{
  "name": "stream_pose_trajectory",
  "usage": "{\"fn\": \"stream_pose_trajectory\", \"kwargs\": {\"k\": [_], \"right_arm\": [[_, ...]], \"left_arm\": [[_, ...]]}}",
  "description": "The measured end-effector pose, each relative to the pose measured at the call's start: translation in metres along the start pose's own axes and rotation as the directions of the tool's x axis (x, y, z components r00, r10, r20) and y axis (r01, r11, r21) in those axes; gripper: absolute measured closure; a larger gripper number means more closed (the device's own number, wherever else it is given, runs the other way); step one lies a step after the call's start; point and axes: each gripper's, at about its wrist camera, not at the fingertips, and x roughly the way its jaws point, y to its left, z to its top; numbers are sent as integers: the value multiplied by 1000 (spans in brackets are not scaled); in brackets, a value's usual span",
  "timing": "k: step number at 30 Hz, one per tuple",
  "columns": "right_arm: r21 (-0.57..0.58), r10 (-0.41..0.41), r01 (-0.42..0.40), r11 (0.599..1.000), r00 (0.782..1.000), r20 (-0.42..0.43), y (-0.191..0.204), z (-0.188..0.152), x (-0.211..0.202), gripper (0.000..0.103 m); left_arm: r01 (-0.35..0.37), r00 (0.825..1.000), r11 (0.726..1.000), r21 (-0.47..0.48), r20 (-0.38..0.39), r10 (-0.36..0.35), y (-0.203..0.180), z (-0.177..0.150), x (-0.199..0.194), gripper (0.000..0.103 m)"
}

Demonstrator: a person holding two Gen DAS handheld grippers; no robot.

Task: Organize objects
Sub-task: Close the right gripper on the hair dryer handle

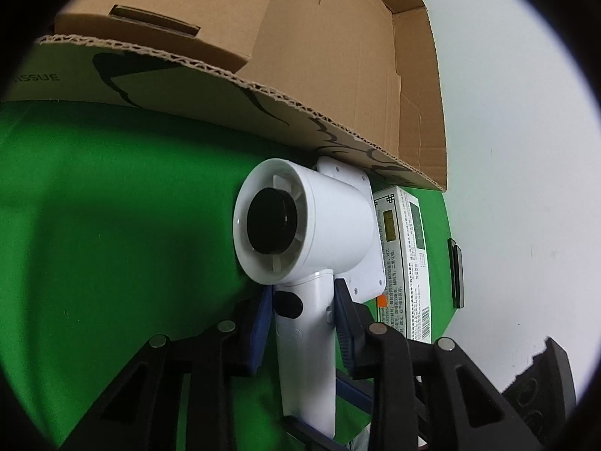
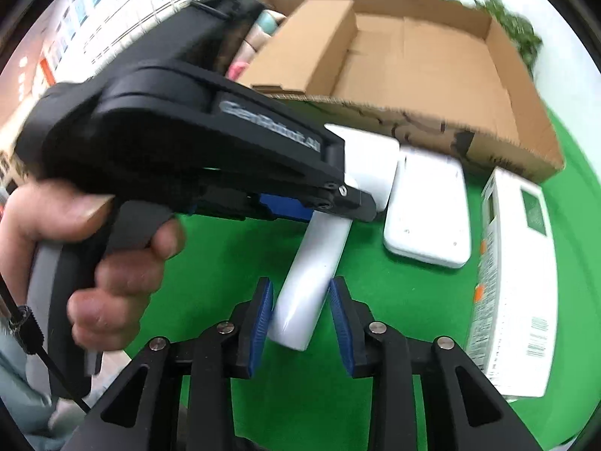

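A white hair dryer [image 1: 304,225] with a black centre in its barrel is held by its handle in my left gripper [image 1: 304,312], above the green cloth. In the right wrist view the left gripper's black body [image 2: 180,139] crosses the frame, gripped by a hand, and the dryer's handle [image 2: 311,274] hangs down from it. My right gripper [image 2: 300,315] straddles the handle's lower end; its blue pads stand beside the handle with small gaps. An open cardboard box [image 1: 338,56] [image 2: 413,67] stands just behind.
A flat white device [image 2: 428,210] [image 1: 370,259] and a long white printed carton [image 2: 514,263] [image 1: 403,259] lie on the green cloth [image 1: 112,225] before the box. A smaller brown box [image 2: 315,49] sits inside the big one. A black slab [image 1: 456,270] lies at the cloth's right edge.
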Motion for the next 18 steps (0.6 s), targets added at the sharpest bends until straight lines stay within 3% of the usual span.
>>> {"fn": "stream_pose_trajectory", "kwargs": {"k": [4, 18], "right_arm": [[57, 24, -23, 998, 1000, -18, -7, 6, 20, 68], [39, 40, -41, 998, 999, 14, 0, -1, 44, 72]], "left_arm": [[-3, 1000, 1000, -2, -16, 3, -3, -2, 4, 73], [-6, 1000, 1000, -12, -31, 5, -8, -15, 5, 73]]}}
